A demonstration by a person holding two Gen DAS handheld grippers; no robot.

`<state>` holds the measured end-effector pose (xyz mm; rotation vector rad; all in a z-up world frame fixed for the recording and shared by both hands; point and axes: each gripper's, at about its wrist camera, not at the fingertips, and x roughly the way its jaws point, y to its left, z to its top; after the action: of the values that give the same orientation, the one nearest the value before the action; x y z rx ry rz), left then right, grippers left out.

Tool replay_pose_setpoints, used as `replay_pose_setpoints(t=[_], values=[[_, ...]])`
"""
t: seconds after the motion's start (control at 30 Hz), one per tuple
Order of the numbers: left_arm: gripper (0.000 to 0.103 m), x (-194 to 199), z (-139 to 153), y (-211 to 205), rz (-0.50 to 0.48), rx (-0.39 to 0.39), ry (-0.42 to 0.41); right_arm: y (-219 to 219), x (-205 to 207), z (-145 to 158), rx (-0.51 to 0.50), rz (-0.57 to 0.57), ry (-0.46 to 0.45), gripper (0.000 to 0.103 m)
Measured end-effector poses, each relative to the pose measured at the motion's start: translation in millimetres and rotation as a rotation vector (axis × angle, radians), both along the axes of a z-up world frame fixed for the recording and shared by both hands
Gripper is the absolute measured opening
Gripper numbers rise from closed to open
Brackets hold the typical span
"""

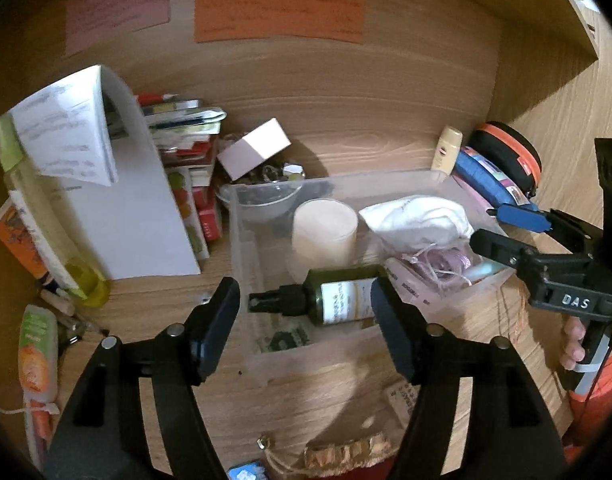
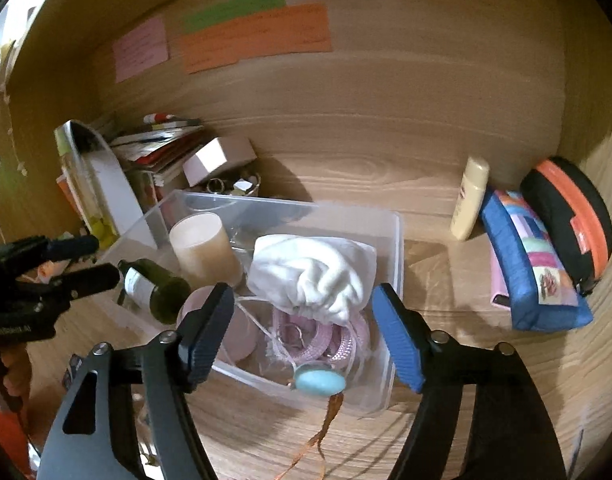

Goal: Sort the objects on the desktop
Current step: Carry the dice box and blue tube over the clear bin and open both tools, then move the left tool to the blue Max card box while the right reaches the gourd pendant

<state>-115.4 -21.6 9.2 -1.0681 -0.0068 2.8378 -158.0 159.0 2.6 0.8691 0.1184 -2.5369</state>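
Left wrist view. Left tool: jaws spread wide, holding nothing. Dark green bottle: lies on its side across the near left wall of the clear bin, directly ahead of the tool and between its two fingers; long axis runs crosswise to the fingers, black pump cap pointing left over the wall, base pointing right into the bin. Cream candle: upright in the bin, just behind the bottle. White cloth bag: in the bin, to the right of the candle. Right tool: enters from the right over the bin's far right end, jaws parted, nothing between them. Wooden desk: carries the bin.

Right wrist view. Right tool: wide apart and empty, poised above the bin's near end, pointing at the white cloth bag and pink cord. Bottle: off to the left, well outside the fingers. Left tool: at the bottle's cap end.

Judgement: the left tool is the nearer one; squeezing shut where it stands would likely catch the bottle end to end, so a wrist turn seems needed first.
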Motion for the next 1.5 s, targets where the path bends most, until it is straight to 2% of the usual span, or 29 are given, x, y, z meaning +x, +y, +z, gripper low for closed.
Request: replay_pose_setpoints(t=[0.03,0.33,0.53,0.83,1.07,1.17,1.27,1.3,1.37,1.4,1.5], values=[[0.075,2,1,-4,0.009,0.004,-0.003,0,1,1,0.000,0.001,-0.002,0.082],[0.076,28,-5,-30,0.059,-0.008,-0.047,11,24,11,-0.019,0.017,-0.020,0.087],[0.076,48,-25,-44,0.089,-0.037,-0.115,23,42,2,0.010,0.002,-0.044,0.087],[0.076,72,-43,-52,0.118,-0.015,-0.159,34,69,-16,0.077,-0.010,-0.075,0.087],[0.076,87,-63,-52,0.164,-0.047,-0.187,30,85,-38,0.083,0.029,-0.156,0.087],[0.076,90,-68,-48,0.155,-0.046,-0.196,25,88,-47,0.034,0.052,-0.214,0.087],[0.076,91,-72,-43,0.144,-0.058,-0.204,17,94,-52,0.051,0.060,-0.197,0.085],[0.076,91,-73,-42,0.144,-0.065,-0.203,13,97,-54,0.069,0.071,-0.187,0.079],[0.070,90,-75,-37,0.145,-0.104,-0.202,9,102,-55,0.080,0.089,-0.176,0.069],[0.063,88,-78,-34,0.143,-0.115,-0.212,8,104,-56,0.084,0.098,-0.175,0.066],[0.060,85,-78,-33,0.136,-0.096,-0.219,7,105,-58,0.084,0.111,-0.186,0.059]])
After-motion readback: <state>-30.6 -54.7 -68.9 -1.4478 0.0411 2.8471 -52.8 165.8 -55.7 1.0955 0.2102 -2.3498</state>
